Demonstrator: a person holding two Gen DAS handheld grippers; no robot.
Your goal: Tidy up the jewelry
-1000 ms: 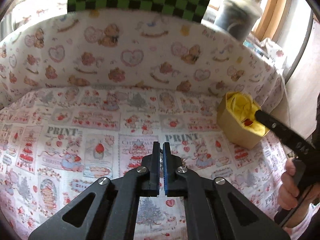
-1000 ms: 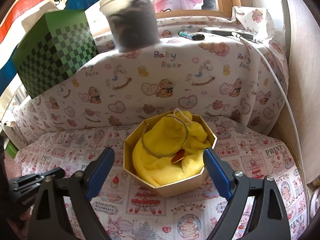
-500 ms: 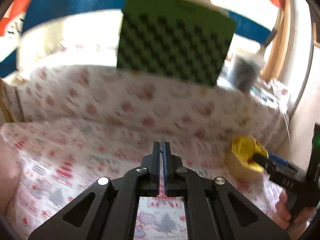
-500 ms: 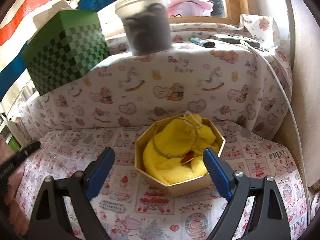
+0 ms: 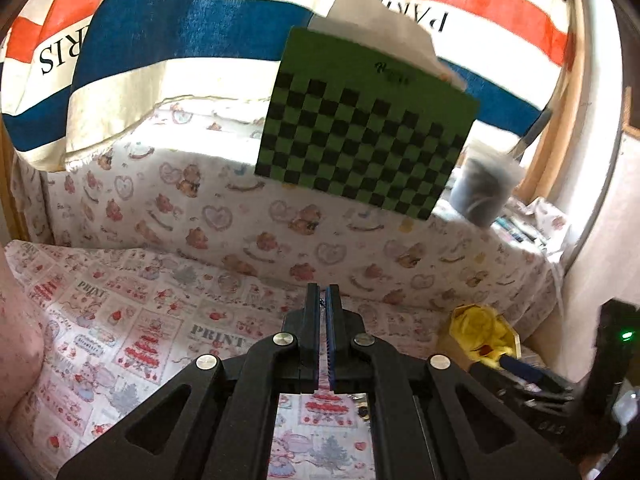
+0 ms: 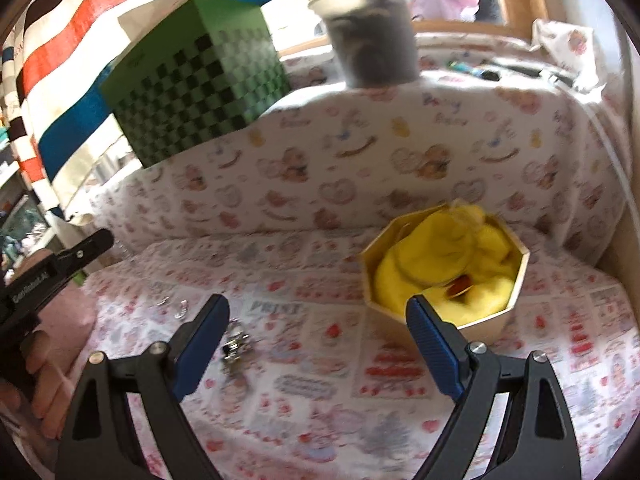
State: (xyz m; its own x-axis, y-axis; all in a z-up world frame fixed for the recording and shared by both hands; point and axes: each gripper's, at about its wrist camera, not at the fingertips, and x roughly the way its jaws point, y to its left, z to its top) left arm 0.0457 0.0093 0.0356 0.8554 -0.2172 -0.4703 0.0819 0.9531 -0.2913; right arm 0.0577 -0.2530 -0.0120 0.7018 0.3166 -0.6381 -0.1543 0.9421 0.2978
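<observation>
My left tongs [image 5: 322, 300] pinched closed, nothing visible between them. Right tongs [image 6: 316, 320] spread wide, empty — octagonal box [image 6: 500, 320] far right, loose jewelry [image 6: 236, 346] near left finger.

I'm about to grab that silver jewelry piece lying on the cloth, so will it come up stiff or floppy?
The silver jewelry looks like small linked metal parts, so it probably dangles. It seems light and may slip between the wide-open right gripper pads.

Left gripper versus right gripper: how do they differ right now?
The left gripper has its jaws nearly shut with only a thin slit between them; the right gripper has its jaws spread wide. The left points at the bare printed cloth, the right toward the metal jewelry beside the box. Both have blue-lined jaws.
</observation>
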